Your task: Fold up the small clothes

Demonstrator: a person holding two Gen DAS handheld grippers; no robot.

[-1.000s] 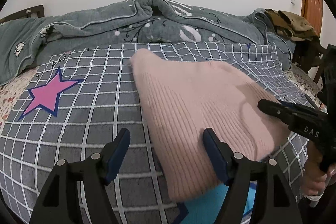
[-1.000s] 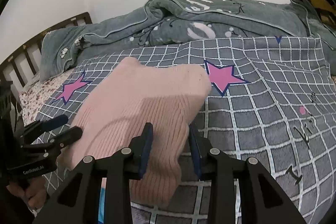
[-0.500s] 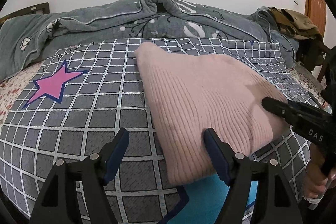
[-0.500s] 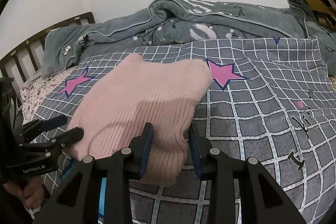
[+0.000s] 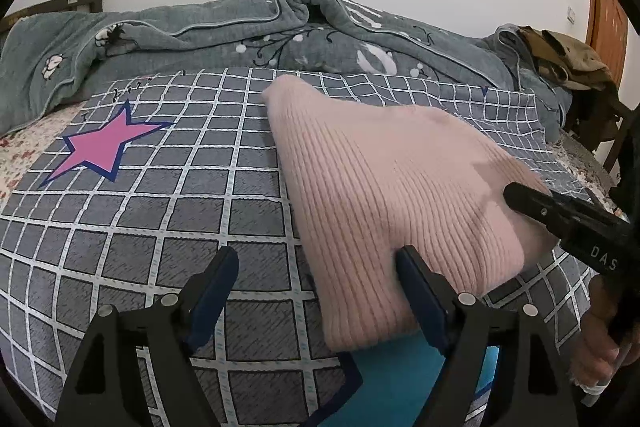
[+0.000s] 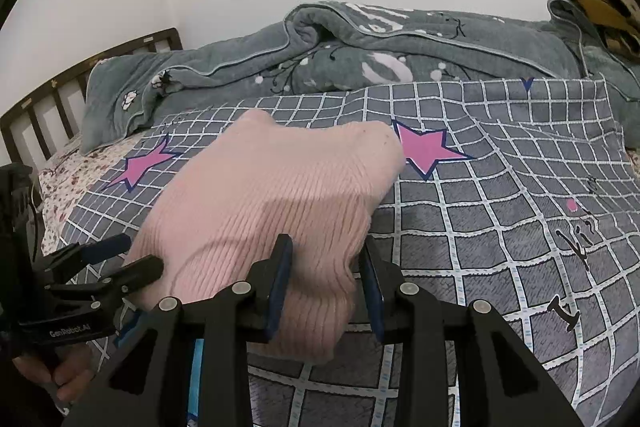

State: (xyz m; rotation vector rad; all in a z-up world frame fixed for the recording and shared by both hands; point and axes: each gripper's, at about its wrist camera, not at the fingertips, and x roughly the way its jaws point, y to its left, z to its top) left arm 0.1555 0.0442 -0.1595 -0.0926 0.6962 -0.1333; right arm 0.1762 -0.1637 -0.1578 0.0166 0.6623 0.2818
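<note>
The checked blanket (image 5: 168, 219) carries the pink knit garment (image 5: 392, 195), folded and lying right of the pink star (image 5: 102, 151), probably laid flat for another fold. The left gripper (image 5: 316, 291) is spread wide, one finger touching the knit. Only the right wrist view shows the right gripper (image 6: 326, 279) half parted around the near edge, not clenched.

Both views are evenly and softly lit, bright with no glare. A faint gripper shadow crosses the pink knit garment (image 6: 276, 203) at mid-frame. Fisheye distortion bows the checked blanket (image 5: 160, 195) lines toward the edges, and black vignetting fills the corners. Focus is sharp centrally, softening slightly near the rim.
</note>
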